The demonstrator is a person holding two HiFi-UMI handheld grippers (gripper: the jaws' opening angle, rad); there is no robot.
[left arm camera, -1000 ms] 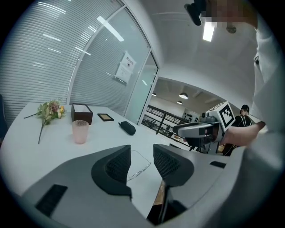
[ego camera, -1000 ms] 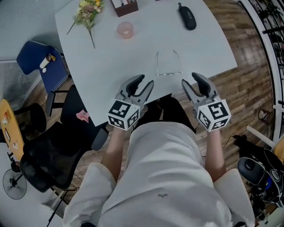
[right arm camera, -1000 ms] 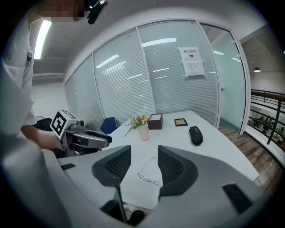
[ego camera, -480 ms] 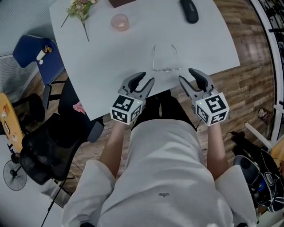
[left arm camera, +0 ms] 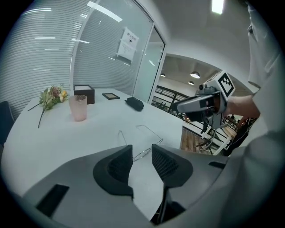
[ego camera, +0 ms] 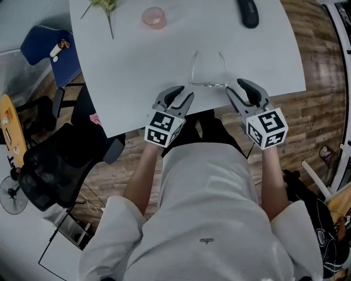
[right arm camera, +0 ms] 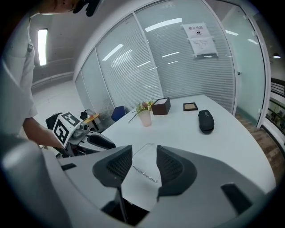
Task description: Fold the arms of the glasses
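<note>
Glasses (ego camera: 209,84) are thin bare wire with clear lenses, both arms unfolded. They lie flat near the edge of the smooth white rounded table (ego camera: 142,82), front bar towards me, arms pointing to 12 o'clock

My left gripper (ego camera: 184,93) sits at 7 o'clock of the glasses and my right gripper (ego camera: 235,88) at 5 o'clock. Each is grey plastic with ribbed black pads and carries a cube of black-and-white square markers

Both sets of jaws have just been closing a little but stay spread, pinching nothing. In the left gripper view the glasses (left arm camera: 143,153) show through the gap, beyond the tips; same in the right gripper view (right arm camera: 143,173)

Other items:
- Black oblong case (ego camera: 248,11), matte, at 1 o'clock of the glasses
- Translucent pink cup (ego camera: 154,17) at 11 o'clock
- Paper notice (right arm camera: 200,38) on the glass wall, print too small to read
</note>
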